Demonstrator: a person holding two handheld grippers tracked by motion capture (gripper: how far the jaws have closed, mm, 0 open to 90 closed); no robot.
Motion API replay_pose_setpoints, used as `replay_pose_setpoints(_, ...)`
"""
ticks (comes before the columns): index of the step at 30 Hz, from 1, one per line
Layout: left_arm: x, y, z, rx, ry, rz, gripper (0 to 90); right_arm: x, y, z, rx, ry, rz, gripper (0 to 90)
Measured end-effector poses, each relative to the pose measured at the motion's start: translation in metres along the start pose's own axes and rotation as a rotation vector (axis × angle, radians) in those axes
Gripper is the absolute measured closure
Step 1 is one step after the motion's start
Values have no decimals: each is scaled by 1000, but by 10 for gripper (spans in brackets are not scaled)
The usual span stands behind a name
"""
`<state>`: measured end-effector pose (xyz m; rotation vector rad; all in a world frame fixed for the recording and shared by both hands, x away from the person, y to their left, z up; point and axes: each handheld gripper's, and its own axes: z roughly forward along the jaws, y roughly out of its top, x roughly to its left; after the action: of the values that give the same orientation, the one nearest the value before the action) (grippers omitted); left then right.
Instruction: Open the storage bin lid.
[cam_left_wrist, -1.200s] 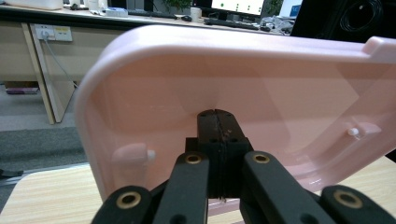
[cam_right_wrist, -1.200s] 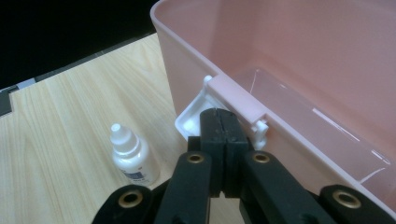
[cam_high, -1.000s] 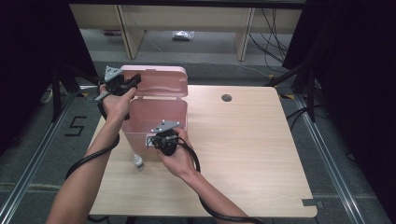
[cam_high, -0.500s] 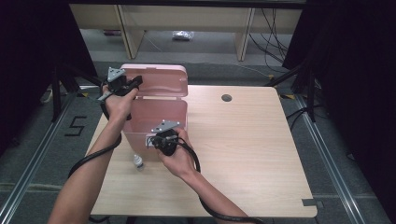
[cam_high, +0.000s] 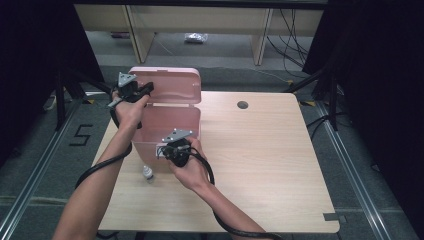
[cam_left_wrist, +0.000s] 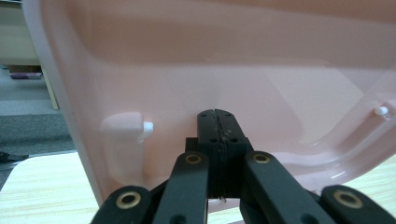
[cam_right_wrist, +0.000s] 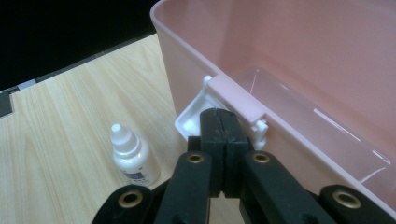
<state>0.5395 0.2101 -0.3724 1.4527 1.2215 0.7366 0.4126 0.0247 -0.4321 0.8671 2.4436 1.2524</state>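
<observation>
The pink box (cam_high: 167, 125) sits left of centre in the high view, lid (cam_high: 172, 85) raised at upper left. The left gripper (cam_high: 145, 90), jaws together, pushes against the lid's inner face; the right gripper (cam_high: 162, 150), jaws together, rests at the white latch (cam_right_wrist: 219, 116) on the front wall, with a dropper bottle (cam_right_wrist: 133, 156) beside it.

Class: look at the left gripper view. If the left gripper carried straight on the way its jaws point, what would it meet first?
The left gripper, jaws shut, points at the inner face of the pink box's raised lid. That lid would likely be met first; its tips look very close to it or already touching, though depth is unclear.
</observation>
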Motion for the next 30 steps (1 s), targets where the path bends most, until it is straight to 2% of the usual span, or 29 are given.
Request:
replay_pose_setpoints(17, 3, -9, 8, 35, 15, -8, 893, 0, 0, 0, 1, 0, 0, 900)
replay_pose_setpoints(18, 2, -9, 9, 39, 15, -8, 893, 0, 0, 1, -11, -3, 0, 900)
replay_pose_setpoints(30, 5, -13, 14, 62, 27, -8, 893, 0, 0, 0, 3, -4, -2, 900)
